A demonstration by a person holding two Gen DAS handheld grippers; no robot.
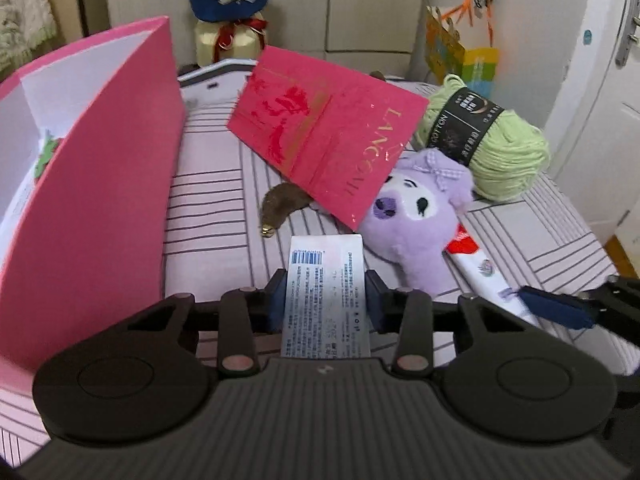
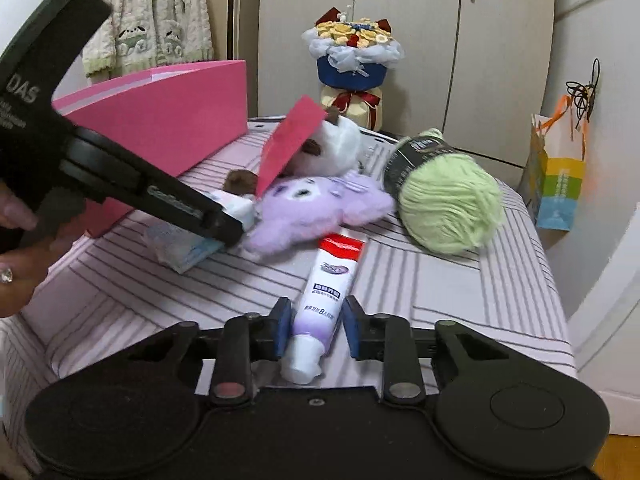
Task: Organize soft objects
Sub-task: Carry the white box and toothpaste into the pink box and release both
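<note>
Left gripper (image 1: 326, 294) clamped across soft, light tissue pack (image 1: 325, 292): squashy, hold mid-body; right gripper (image 2: 314, 322) jaws slightly apart around pliable toothpaste tube (image 2: 320, 300), likely slick.

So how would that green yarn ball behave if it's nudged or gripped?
The yarn is a rounded skein lying on its side on the bedsheet, so a nudge would probably roll it. It looks soft and light, likely squashing under the fingers. Its paper band may slip.
</note>
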